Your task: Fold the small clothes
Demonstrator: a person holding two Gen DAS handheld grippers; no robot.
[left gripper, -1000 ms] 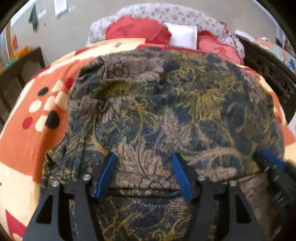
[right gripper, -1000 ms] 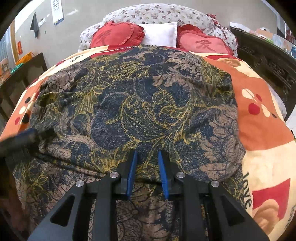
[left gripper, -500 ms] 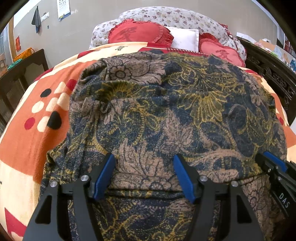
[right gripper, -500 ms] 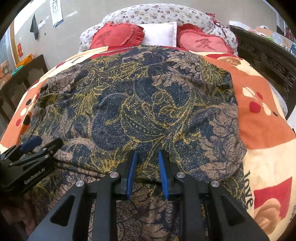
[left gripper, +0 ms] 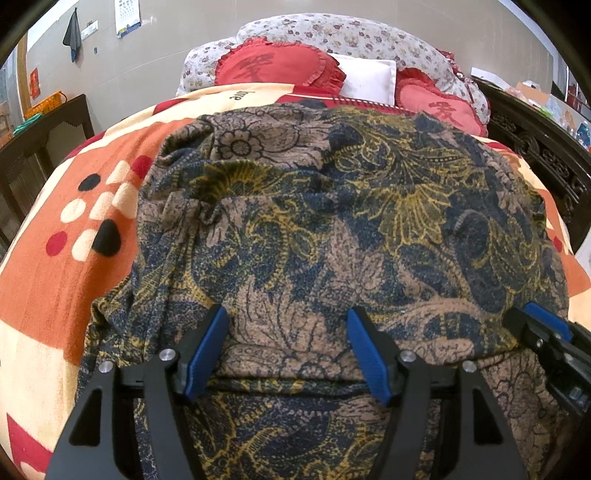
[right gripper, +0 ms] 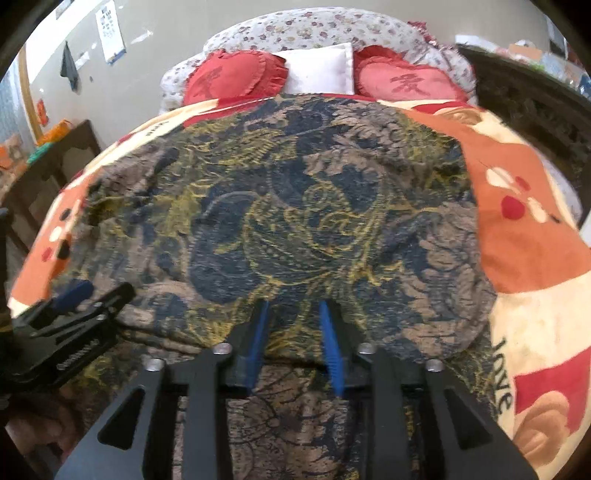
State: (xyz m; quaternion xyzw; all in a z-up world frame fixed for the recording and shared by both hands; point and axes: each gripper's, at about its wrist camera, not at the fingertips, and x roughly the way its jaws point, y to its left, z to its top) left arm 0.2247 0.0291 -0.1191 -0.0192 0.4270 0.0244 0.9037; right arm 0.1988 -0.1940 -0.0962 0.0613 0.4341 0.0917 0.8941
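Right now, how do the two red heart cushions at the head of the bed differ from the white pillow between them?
The red heart cushions are heart-shaped, while the white pillow is rectangular. The cushions carry a dark red character and frilled edges; the pillow is plain and smooth-edged. The cushions overlap the pillow's sides, so it sits partly behind them. All three lean against the flowered bedding.

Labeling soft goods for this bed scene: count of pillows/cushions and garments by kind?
Red heart cushions: 2
White pillow: 1
Floral bolster: 1
Patterned garment: 1
Orange blanket: 1
Total: 6
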